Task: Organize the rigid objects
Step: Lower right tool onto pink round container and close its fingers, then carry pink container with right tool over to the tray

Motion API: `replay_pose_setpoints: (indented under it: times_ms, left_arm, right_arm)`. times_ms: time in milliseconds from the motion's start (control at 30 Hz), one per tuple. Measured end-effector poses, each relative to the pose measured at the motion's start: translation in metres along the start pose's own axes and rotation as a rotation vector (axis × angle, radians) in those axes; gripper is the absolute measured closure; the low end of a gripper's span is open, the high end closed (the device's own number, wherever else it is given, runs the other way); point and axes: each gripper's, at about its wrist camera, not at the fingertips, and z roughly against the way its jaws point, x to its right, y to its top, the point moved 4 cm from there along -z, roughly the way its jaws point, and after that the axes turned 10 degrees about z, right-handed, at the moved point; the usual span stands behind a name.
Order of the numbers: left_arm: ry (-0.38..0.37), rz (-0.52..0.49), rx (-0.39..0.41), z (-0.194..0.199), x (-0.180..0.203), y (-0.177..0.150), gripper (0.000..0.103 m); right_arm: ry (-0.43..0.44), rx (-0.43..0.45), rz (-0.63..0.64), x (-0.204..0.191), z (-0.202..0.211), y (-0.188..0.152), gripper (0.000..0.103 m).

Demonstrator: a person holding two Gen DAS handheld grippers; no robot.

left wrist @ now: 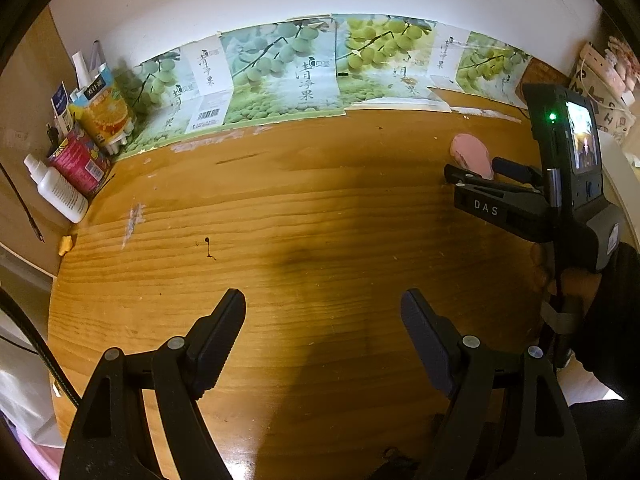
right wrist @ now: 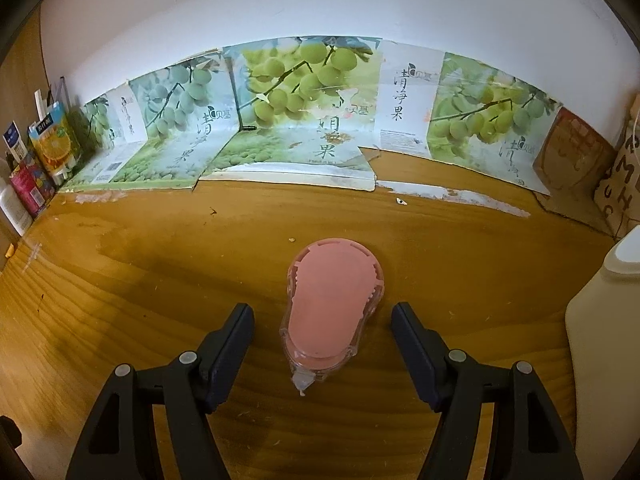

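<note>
Lying flat on the table (right wrist: 120, 300), tip toward the camera, the pink tape dispenser (right wrist: 334, 304) sits untouched between the right gripper (right wrist: 322, 332)'s wide fingers; a white jug (right wrist: 604, 340) stands near the right edge, and the left gripper (left wrist: 324, 328) is wide and empty.

Left tongs (left wrist: 323, 312) agape over wooden desk (left wrist: 280, 208)

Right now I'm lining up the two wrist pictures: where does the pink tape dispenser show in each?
Left wrist: pink tape dispenser far right, partly behind the right gripper.
Right wrist: low centre, flat on the table between the open fingers.
Shared landmark: orange juice carton at far left.
</note>
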Motion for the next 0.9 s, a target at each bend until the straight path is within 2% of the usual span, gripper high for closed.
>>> replay_pose_setpoints:
  times_ms: [100, 167, 267, 467, 633, 900]
  left_arm:
    - [0.008, -0.005, 0.001, 0.000, 0.001, -0.001, 0.020]
    - [0.014, -0.008, 0.005, 0.001, 0.001, -0.001, 0.020]
    - [0.019, -0.010, 0.019, 0.006, 0.001, -0.001, 0.020]
    - [0.028, -0.008, 0.037, 0.014, 0.001, -0.004, 0.020]
    - [0.033, 0.003, 0.054, 0.021, -0.001, -0.007, 0.020]
    - [0.034, 0.026, 0.072, 0.030, -0.001, -0.013, 0.020]
  right_arm:
    - [-0.001, -0.001, 0.002, 0.000, 0.000, 0.000, 0.033]
    - [0.002, 0.007, 0.005, -0.001, 0.001, 0.000, 0.045]
    - [0.003, 0.012, 0.006, -0.001, 0.002, 0.000, 0.055]
    - [0.005, 0.012, 0.009, -0.002, 0.002, 0.000, 0.056]
    - [0.024, 0.017, 0.004, -0.002, 0.006, -0.002, 0.063]
    - [0.042, 0.020, 0.028, -0.003, 0.014, -0.013, 0.063]
